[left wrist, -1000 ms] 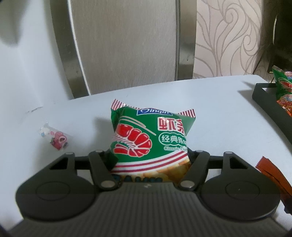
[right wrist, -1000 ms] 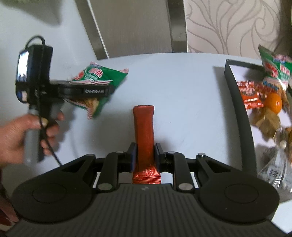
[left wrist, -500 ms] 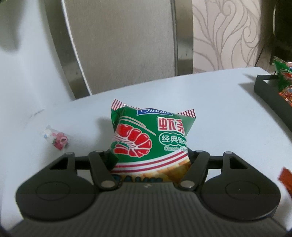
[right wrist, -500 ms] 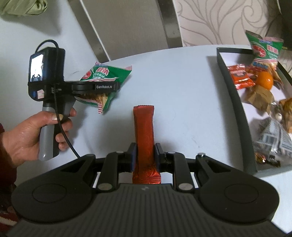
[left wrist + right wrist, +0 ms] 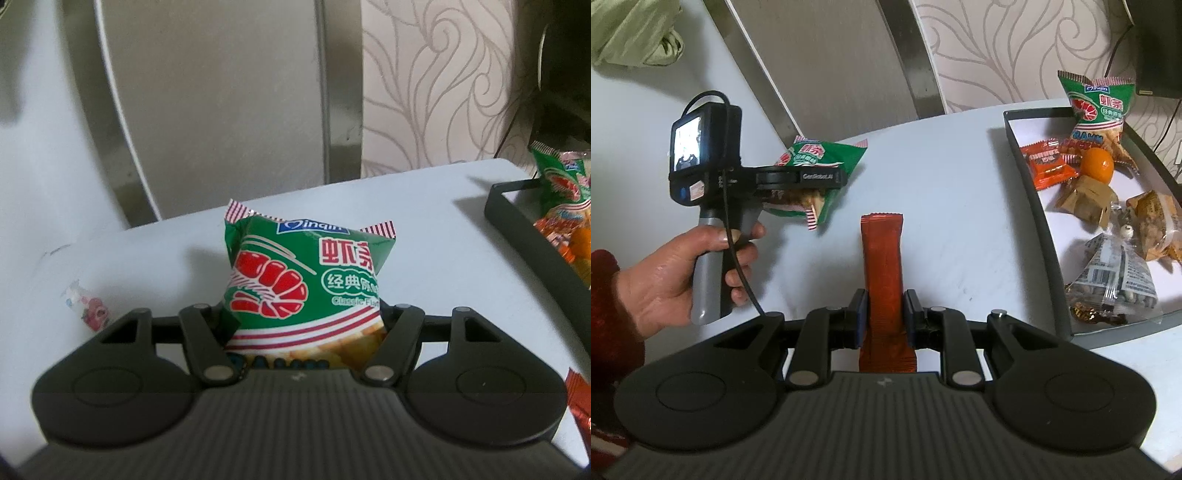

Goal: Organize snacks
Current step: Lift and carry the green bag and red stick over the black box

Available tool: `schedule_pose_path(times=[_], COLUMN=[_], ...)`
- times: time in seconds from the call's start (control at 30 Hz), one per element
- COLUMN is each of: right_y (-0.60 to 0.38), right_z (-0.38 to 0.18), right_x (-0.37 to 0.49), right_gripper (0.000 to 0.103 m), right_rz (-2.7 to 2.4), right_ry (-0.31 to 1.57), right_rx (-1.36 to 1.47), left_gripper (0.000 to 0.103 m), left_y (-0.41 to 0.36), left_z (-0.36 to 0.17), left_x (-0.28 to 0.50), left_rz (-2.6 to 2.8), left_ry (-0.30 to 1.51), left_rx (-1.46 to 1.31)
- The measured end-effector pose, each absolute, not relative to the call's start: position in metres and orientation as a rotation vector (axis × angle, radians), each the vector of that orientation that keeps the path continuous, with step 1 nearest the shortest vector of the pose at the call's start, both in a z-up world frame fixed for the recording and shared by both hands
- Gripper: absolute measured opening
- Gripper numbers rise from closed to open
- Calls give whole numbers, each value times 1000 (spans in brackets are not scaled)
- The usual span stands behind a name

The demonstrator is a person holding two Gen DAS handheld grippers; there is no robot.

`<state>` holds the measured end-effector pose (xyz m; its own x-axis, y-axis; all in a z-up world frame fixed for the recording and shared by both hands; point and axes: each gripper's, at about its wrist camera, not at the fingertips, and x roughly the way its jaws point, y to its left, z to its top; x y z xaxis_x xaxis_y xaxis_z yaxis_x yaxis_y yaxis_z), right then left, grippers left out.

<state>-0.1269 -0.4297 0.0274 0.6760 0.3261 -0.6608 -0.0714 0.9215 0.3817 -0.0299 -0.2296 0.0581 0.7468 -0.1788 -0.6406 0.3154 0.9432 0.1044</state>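
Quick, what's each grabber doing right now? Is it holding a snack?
Left gripper: closed on the green shrimp chip bag.
Right gripper: closed on the long red snack bar.

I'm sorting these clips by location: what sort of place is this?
Probably a home room: swirl-patterned wallpaper behind a white table, and a dark tray of mixed snacks, including an orange.

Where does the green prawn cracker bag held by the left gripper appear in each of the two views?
Left wrist view: the held green prawn cracker bag fills the centre, clamped in the left gripper.
Right wrist view: it is at upper left, lifted above the table.
Shared landmark: the black tray, at the right edge in both views.
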Motion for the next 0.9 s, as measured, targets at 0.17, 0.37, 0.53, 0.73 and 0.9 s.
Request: schedule_pose_path(times=[0.17,0.37,0.53,0.73,0.9], right_y=[-436,-444,-450,-456,-470], right_z=[35,41,44,54,56], right_x=[-135,-144,-150,-162,-171], right_gripper=[24,24,24,24,24], right_rz=[231,233,224,205,174], right_ry=[779,774,772,752,740], right_rx=[354,359,359,353,368], left_gripper=[70,70,70,70,70], left_y=[-243,-252,-265,-290,-307], left_z=[65,64,69,76,76], left_x=[-29,-28,-30,-36,-39], left_rz=[-290,-288,-311,-354,-378], left_ry=[664,673,664,648,652], left_rx=[212,208,207,211,213])
